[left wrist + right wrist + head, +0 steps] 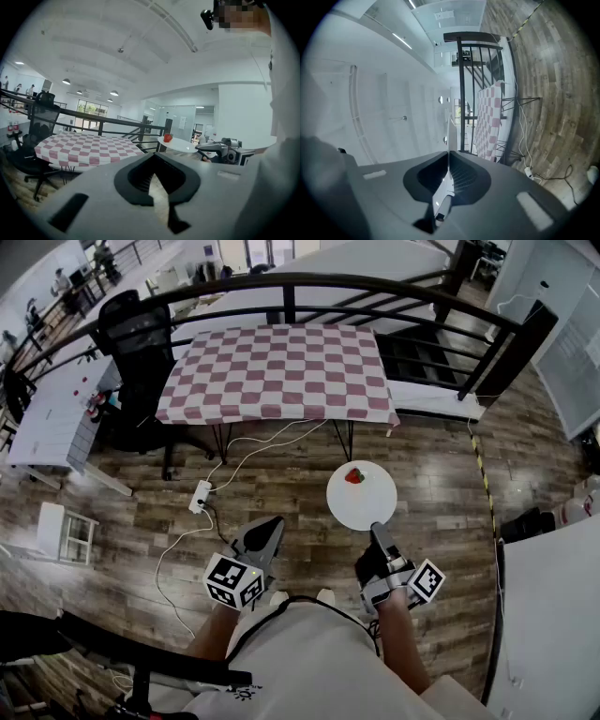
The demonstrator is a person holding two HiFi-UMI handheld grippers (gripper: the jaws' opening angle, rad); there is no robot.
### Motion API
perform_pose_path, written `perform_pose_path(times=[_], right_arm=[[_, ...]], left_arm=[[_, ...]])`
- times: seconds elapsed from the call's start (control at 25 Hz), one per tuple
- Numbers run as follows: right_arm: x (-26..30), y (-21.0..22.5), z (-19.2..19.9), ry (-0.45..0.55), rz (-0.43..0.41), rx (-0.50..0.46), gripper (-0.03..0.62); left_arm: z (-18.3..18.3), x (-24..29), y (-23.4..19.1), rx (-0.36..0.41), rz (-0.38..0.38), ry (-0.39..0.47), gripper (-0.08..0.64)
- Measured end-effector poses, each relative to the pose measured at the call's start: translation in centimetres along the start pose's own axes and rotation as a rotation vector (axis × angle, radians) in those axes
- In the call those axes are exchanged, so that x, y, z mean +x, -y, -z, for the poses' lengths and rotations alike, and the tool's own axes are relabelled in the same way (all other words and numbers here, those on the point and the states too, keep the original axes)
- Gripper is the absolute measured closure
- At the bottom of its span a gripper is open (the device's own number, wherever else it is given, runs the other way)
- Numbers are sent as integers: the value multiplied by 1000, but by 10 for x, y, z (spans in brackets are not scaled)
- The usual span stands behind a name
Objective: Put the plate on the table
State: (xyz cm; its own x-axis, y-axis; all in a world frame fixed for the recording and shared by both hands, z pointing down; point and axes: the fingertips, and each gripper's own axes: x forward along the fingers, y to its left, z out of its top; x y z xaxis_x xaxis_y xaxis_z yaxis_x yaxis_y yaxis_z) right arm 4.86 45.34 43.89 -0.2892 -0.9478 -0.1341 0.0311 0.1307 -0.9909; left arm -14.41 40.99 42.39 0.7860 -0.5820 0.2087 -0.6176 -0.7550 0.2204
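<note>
right gripper (375, 532): jaws clamped on the near rim of the plate (362, 495). the right gripper view shows the plate edge-on, pinched between them (449, 136). left gripper (262, 538): jaws together, nothing between them, held low at the person's left, apart from the plate.

plate is white and round, roughly level, in the air over the wood floor (281, 512). it sits on the near side of the table (277, 371), toward the table's right corner, and is not over the tabletop. the left gripper view agrees: plate (180, 144) floats right of the checked table (89, 147), carried by the right gripper (220, 150).

progress, my read: the grasp is done and the plate is up. left to do: carry it far-ward over the cloth, set it down, open the jaws. tabletop looks bare, so any spot works. watch the load on the plate, as tilting could roll it off.

counts:
- plate: 1
- small red thing on it (354, 475), looks like a strawberry: 1
- table with red/white checked cloth: 1
- grippers: 2, one loaded and one idle
- black office chair (131, 343) at the table's left: 1
- white power strip (200, 495) on the floor with white cable: 1
- white side table (56, 418) far left: 1
</note>
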Motion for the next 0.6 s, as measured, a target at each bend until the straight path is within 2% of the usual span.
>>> perform_pose_path(times=[0.6], right_arm=[[-5, -8, -4, -3, -29, 9, 571]], left_arm=[[-3, 8, 9, 16, 11, -2, 555]])
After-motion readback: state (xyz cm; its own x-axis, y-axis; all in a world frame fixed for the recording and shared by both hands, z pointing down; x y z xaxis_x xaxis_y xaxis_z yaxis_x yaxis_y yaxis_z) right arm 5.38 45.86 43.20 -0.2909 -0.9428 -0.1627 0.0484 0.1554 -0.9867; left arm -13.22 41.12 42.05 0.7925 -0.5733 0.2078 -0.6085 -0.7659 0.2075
